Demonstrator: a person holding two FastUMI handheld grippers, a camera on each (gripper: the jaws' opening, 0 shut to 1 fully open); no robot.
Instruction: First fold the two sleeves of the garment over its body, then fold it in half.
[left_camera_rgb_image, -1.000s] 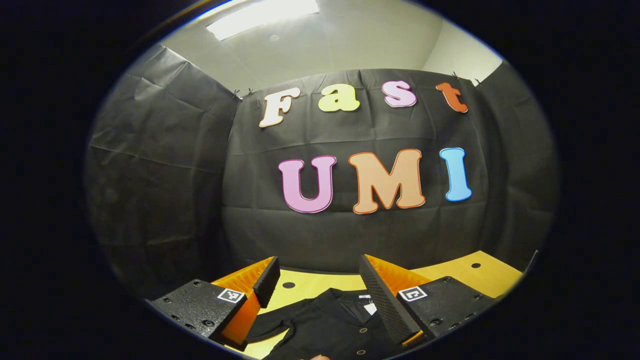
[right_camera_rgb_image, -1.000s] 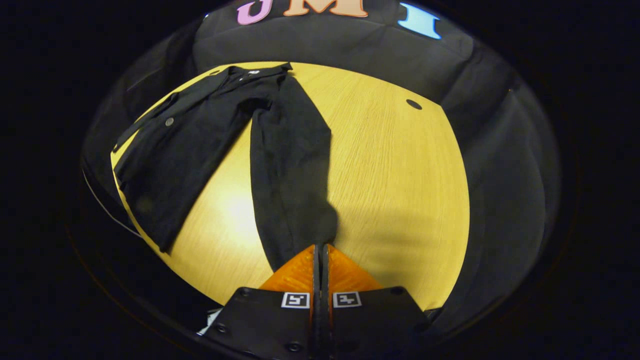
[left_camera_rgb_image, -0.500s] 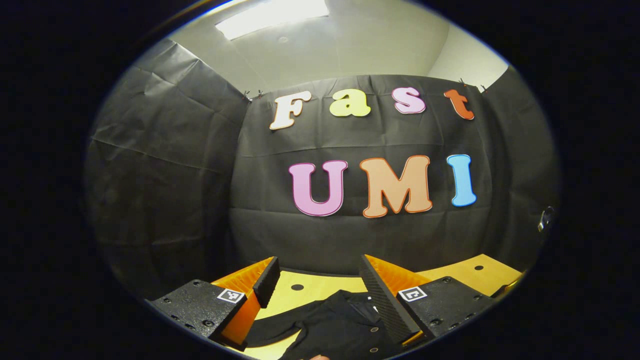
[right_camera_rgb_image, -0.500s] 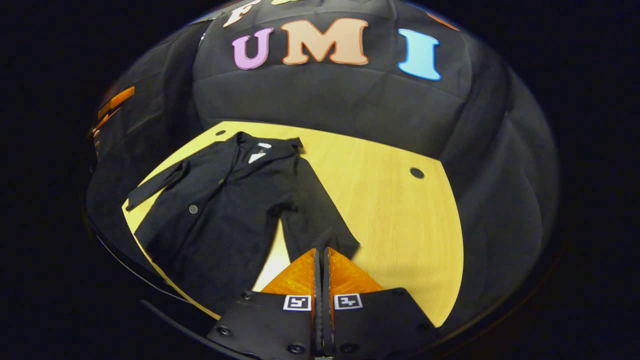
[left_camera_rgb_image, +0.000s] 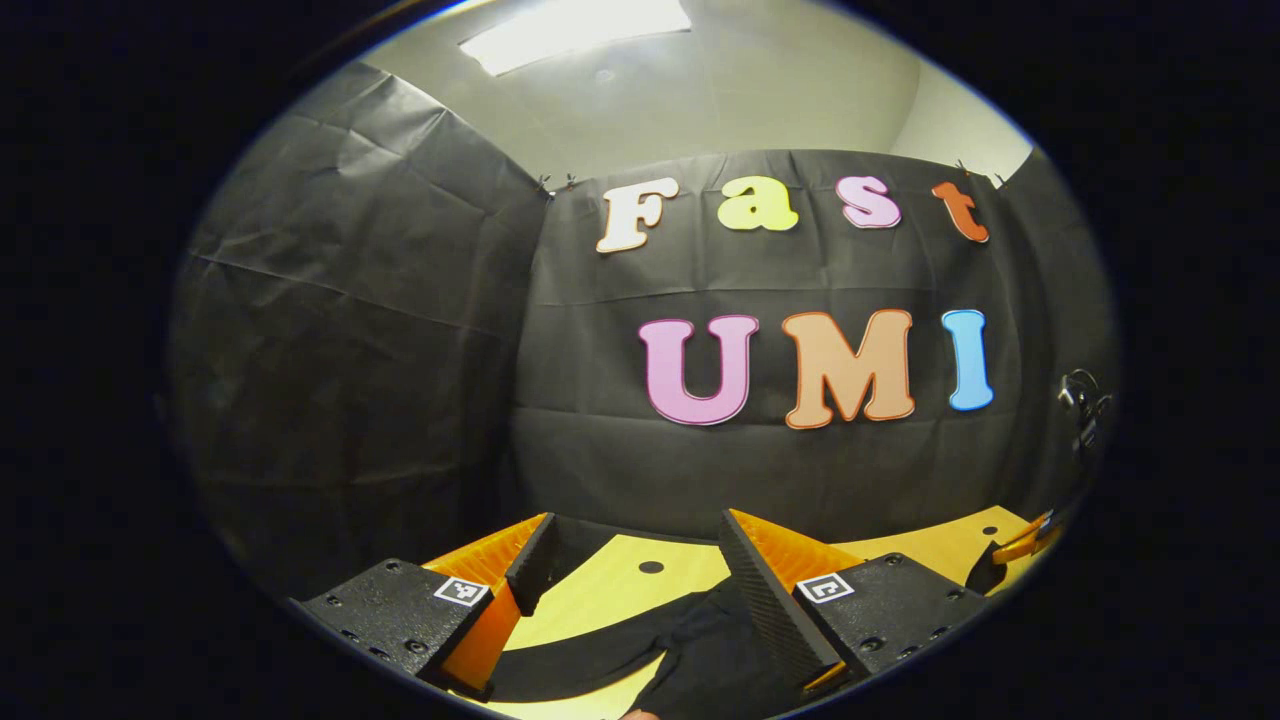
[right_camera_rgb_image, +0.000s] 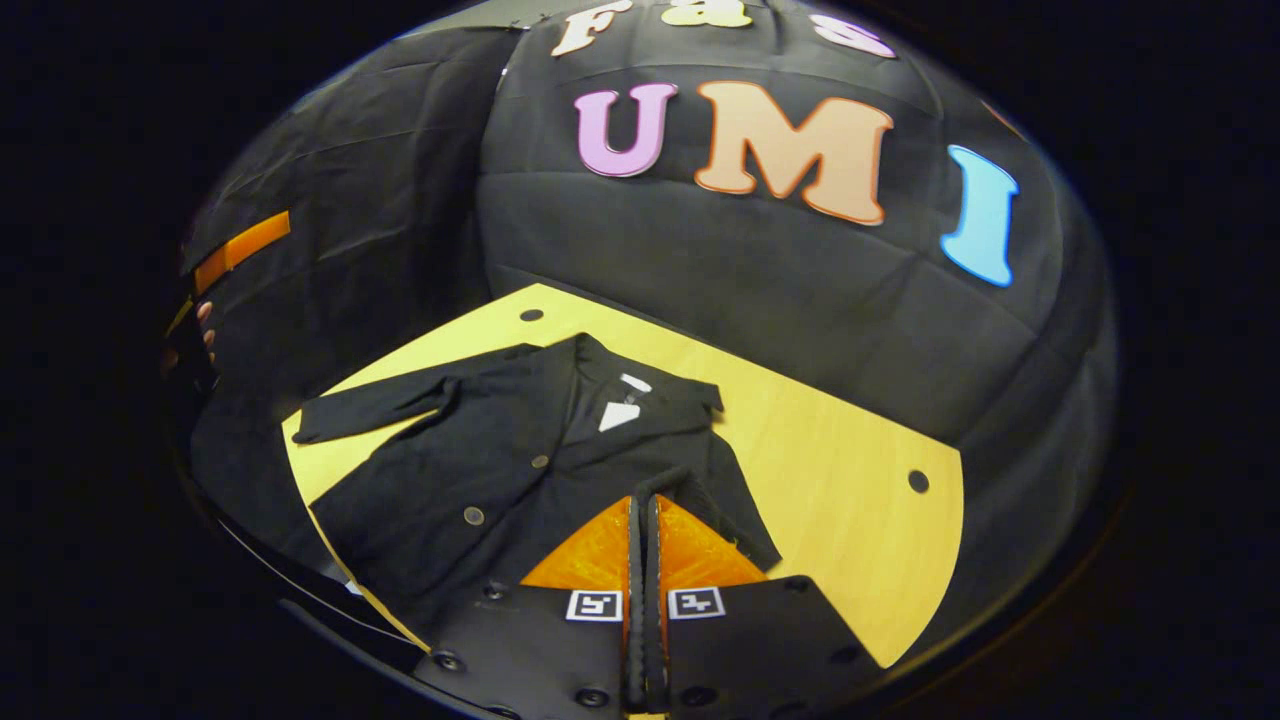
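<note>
Right tongs (right_camera_rgb_image: 643, 500) carried right sleeve (right_camera_rgb_image: 700, 500) from counter's near edge in over garment (right_camera_rgb_image: 480, 470) body — clamped on cuff. Left tongs (left_camera_rgb_image: 640, 575) apart, hovering by left sleeve (left_camera_rgb_image: 590, 660), unfolded toward counter (right_camera_rgb_image: 830, 500) left edge. First sleeve fold nearly landed — release next.
</note>
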